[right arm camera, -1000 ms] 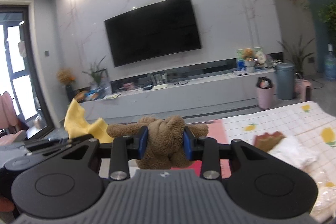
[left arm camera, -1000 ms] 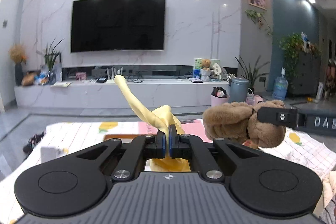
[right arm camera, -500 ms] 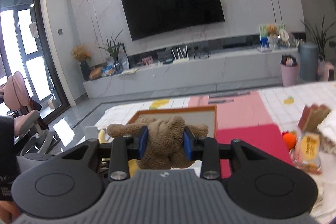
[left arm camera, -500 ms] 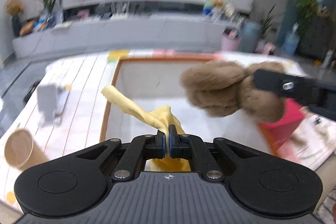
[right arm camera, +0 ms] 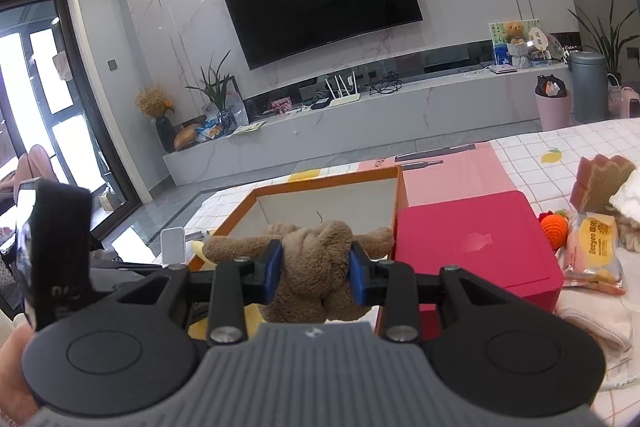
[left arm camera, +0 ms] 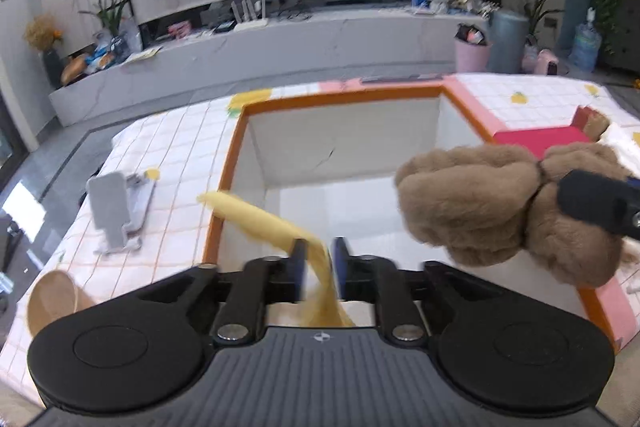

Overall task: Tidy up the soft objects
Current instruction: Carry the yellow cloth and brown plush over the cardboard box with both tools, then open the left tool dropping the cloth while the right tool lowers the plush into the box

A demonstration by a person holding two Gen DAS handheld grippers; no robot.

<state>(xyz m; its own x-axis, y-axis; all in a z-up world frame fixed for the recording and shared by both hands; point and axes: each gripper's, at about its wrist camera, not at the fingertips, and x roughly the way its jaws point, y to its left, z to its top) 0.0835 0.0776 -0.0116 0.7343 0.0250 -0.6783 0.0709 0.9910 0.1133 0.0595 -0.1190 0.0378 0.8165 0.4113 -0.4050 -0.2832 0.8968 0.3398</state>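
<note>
**Operator:** Report the state of the left gripper (left arm camera: 319,255).

**Inspector:** Its jaws have just been opening. The pads now stand apart, with a visible gap on either side of the yellow cloth (left arm camera: 276,227). The cloth hangs between them, unclamped. One end trails up and left across the orange rim of the open box (left arm camera: 224,187); the other drops below the fingers toward the box's white interior.

**Operator:** And the right gripper (right arm camera: 316,263)?

**Inspector:** Clamped on the brown plush toy (right arm camera: 312,267). Both blue pads press into the fur at its middle, and the toy bulges out to either side of them. In the left wrist view the toy (left arm camera: 472,203) hangs over the right-hand part of the box opening, above the interior and clear of its floor.

**Operator:** Surroundings?

**Inspector:** The box sits on a checked tablecloth (left arm camera: 176,155). A red box (right arm camera: 476,239) stands just beside its right wall. A grey phone stand (left arm camera: 114,207) and a paper cup (left arm camera: 52,301) lie to the left of the box. A packaged snack (right arm camera: 596,239) and an orange knitted toy (right arm camera: 554,225) lie to the right of the red box.
</note>
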